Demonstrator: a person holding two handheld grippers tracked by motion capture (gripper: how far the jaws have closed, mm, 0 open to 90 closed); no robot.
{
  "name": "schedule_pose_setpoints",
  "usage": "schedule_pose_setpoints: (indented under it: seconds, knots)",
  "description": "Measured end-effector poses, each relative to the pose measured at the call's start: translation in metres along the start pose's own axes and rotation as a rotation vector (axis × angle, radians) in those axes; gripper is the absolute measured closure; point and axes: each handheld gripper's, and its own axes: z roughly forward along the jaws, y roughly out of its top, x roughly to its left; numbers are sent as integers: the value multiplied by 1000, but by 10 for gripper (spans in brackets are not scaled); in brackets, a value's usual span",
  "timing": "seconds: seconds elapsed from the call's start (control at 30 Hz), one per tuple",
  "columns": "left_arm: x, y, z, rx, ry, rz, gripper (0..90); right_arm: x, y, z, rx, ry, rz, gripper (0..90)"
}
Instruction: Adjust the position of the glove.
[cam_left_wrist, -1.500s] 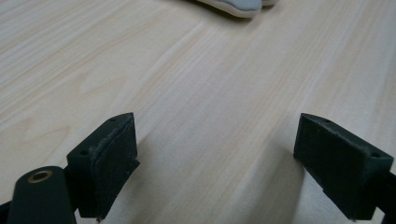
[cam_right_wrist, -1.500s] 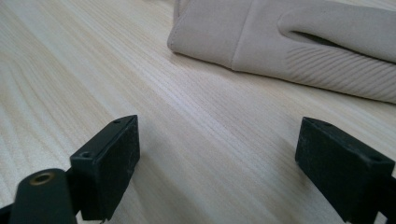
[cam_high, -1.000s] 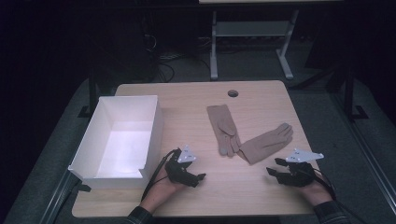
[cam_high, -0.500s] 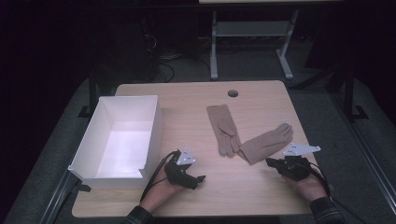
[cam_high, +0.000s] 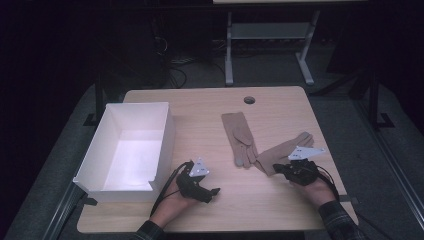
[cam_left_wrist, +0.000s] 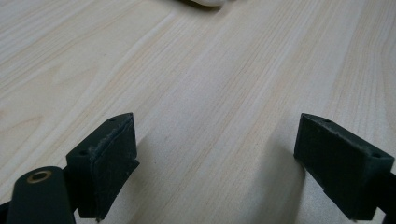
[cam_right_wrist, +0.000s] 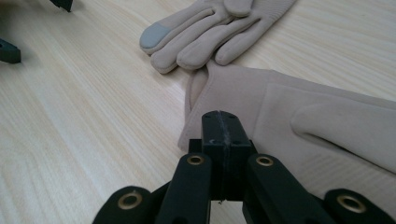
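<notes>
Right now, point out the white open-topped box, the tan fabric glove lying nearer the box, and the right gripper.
white open-topped box (cam_high: 165, 131): high view, right wall.
tan fabric glove (cam_high: 237, 129): high view, palm.
right gripper (cam_high: 279, 167): high view, jaw tips.

I see the left gripper (cam_high: 212, 191) low near the front edge, left hand (cam_high: 172, 204) behind it, jaws spread wide with a clear gap between the pads (cam_left_wrist: 109, 163). Right gripper (cam_high: 276, 168) sits further right, right hand (cam_high: 312, 186) gripping it, sleeve at the wrist. Its jaws are pressed together, pads (cam_right_wrist: 223, 135) meeting flush, tips pointing left.
</notes>
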Motion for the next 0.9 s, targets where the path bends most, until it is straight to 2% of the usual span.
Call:
schedule_pose_setpoints:
  seconds: [0.17, 0.23, 0.33, 0.5, 0.73, 0.83, 0.9]
  knots:
    - [0, 0, 0, 0, -1, -6, 123, 0, 5, 6, 10, -6, -6, 900]
    - [0, 0, 0, 0, -2, -6, 123, 0, 8, 10, 7, -1, 9, 900]
    - [0, 0, 0, 1, -2, -7, 123, -1, 10, 16, 4, 15, 5, 900]
    - [0, 0, 0, 3, -1, -6, 123, 1, 8, 26, 67, 8, 2, 900]
    - [0, 0, 0, 2, -2, -7, 123, 0, 4, 22, 76, 12, -6, 900]
    - [0, 0, 0, 2, 1, 2, 123, 0, 1, 17, 81, 13, -1, 900]
    - [0, 0, 0, 3, 0, -6, 123, -1, -3, 13, 83, 18, 8, 900]
